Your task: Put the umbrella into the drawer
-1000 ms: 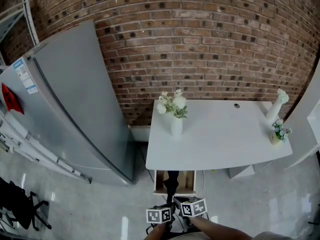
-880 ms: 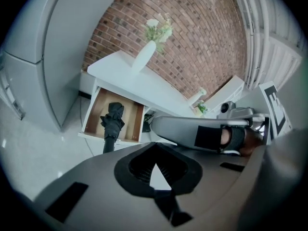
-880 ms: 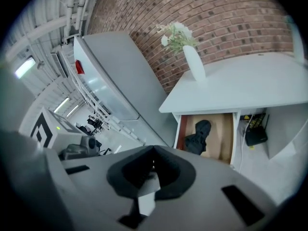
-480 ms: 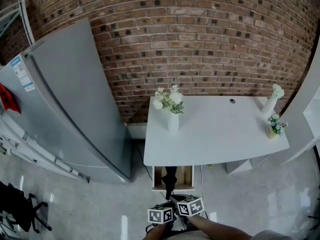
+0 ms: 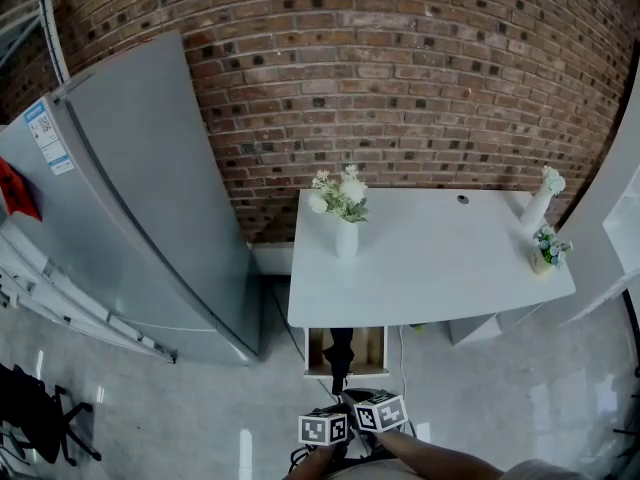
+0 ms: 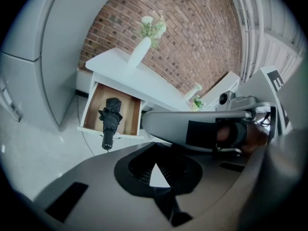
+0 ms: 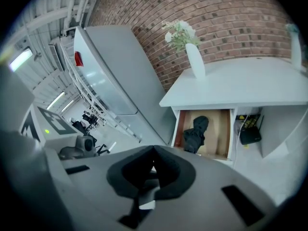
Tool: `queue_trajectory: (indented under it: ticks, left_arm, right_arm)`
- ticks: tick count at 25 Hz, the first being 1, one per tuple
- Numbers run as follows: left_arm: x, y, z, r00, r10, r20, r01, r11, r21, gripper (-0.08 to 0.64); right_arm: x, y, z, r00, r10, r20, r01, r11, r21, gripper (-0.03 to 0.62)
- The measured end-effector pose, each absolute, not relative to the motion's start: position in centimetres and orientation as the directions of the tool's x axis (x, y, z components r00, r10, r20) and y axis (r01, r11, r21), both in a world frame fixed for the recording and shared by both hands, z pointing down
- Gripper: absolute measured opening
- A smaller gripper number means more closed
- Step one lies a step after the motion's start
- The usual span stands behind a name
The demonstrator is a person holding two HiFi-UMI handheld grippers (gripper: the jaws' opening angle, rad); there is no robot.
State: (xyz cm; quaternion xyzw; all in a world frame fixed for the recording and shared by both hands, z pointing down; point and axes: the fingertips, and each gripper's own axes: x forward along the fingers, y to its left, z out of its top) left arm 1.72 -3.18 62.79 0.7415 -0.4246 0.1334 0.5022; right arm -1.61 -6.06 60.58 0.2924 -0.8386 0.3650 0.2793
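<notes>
A folded black umbrella point(image 5: 340, 347) lies in the open wooden drawer point(image 5: 372, 353) under the white table point(image 5: 430, 268). In the left gripper view the umbrella point(image 6: 111, 119) lies lengthwise in the drawer point(image 6: 126, 117), with its handle end poking over the front edge. The right gripper view shows the same umbrella point(image 7: 195, 131) in the drawer point(image 7: 219, 134). Both grippers hover side by side before the drawer, low in the head view: left gripper point(image 5: 334, 410), right gripper point(image 5: 360, 402). The left gripper point(image 6: 158, 173) and the right gripper point(image 7: 148, 178) are each shut on nothing, well short of the umbrella.
A tall grey refrigerator point(image 5: 140, 198) stands left of the table. A white vase of flowers point(image 5: 345, 230) sits on the table's left part, with two small vases point(image 5: 541, 230) at its right end. A black bag point(image 7: 250, 134) lies under the table. A brick wall runs behind.
The head view has drifted a little. The left gripper has edged slightly to the right. The umbrella stays in the drawer, and both grippers remain shut.
</notes>
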Motion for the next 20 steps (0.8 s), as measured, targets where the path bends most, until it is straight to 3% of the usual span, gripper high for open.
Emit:
queue_trajectory:
  ticks: [20]
  left_arm:
    - [-2.2, -0.5, 64.2, 0.576, -0.444, 0.687, -0.803, -0.151, 0.576, 0.008]
  right_arm:
    - [-3.9, -4.0, 61.4, -0.628, -0.319, 0.71, -0.741, 0.525, -0.419, 0.017]
